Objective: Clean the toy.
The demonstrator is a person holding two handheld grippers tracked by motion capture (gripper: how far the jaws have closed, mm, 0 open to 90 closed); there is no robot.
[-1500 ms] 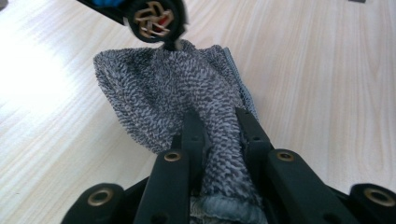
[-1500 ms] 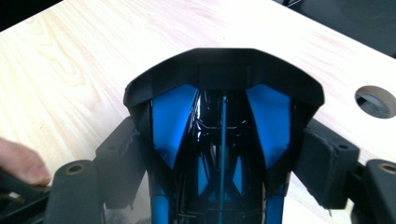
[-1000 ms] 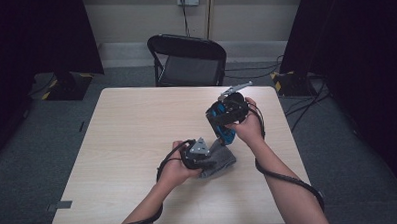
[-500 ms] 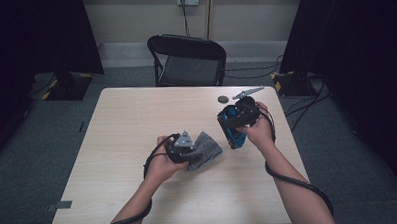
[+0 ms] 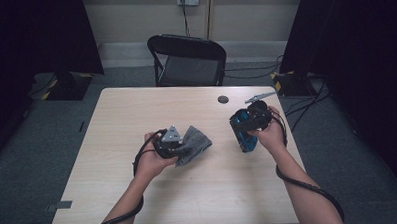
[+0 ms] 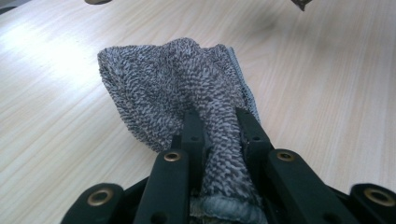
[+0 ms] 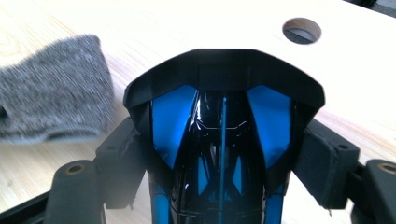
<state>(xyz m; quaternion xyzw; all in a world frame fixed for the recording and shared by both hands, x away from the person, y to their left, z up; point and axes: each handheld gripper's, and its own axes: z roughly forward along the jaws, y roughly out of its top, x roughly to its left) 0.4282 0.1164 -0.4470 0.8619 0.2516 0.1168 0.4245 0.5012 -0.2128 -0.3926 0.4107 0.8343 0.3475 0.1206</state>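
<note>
My left gripper (image 5: 180,148) is low over the middle of the wooden table (image 5: 131,109), shut on a grey knitted cloth (image 5: 195,142) that fans out to the right of it. In the left gripper view the cloth (image 6: 163,79) is bunched between the two black jaws of the left gripper (image 6: 219,119) and spreads onto the tabletop. My right gripper (image 5: 243,135) is further right, shut on a glossy blue and black plastic object (image 5: 242,130). In the right gripper view this object (image 7: 224,107) sits between the padded jaws of the right gripper (image 7: 224,158), with the cloth (image 7: 51,93) lying to its left.
A round cable hole (image 5: 223,99) sits in the table near its far edge, also seen as a hole (image 7: 302,30) beyond the held object. A black folding chair (image 5: 187,57) stands behind the table. Cables lie on the floor at the right (image 5: 306,103).
The two hands have drawn apart. The left gripper carried the cloth leftward, away from the blue and black object. The right gripper moved right and down with the object.
</note>
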